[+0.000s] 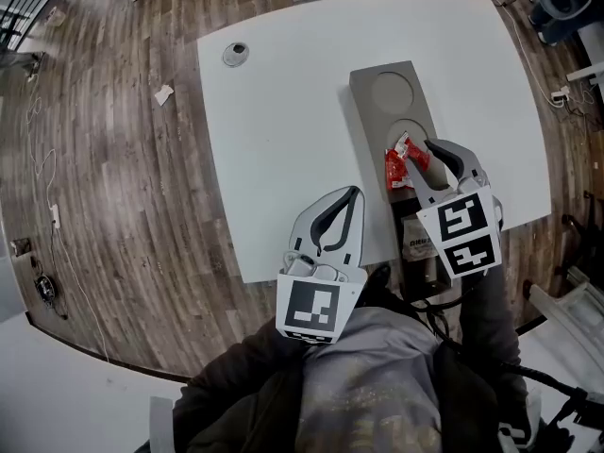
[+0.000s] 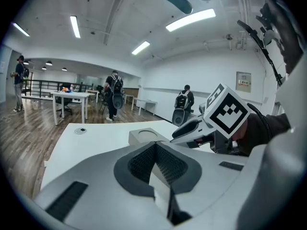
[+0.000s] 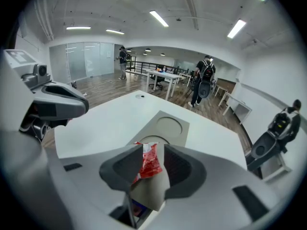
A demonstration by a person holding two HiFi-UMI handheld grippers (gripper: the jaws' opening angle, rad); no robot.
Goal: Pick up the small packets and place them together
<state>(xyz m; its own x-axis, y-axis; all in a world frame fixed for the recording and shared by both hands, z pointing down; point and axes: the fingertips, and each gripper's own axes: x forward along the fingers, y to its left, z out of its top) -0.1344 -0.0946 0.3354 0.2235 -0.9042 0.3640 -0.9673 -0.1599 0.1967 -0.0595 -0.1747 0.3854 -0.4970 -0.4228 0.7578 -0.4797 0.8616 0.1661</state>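
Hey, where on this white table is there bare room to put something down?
The wide stretch of table between the round grommet and the grey tray is bare, as is the tray's far recess. Crowded: the near recess, with the red packet and right claw.

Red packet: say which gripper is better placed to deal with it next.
Probably right. The right gripper has its jaws apart around the red packet over the grey tray. The left gripper is shut, empty and off to the tray's side.
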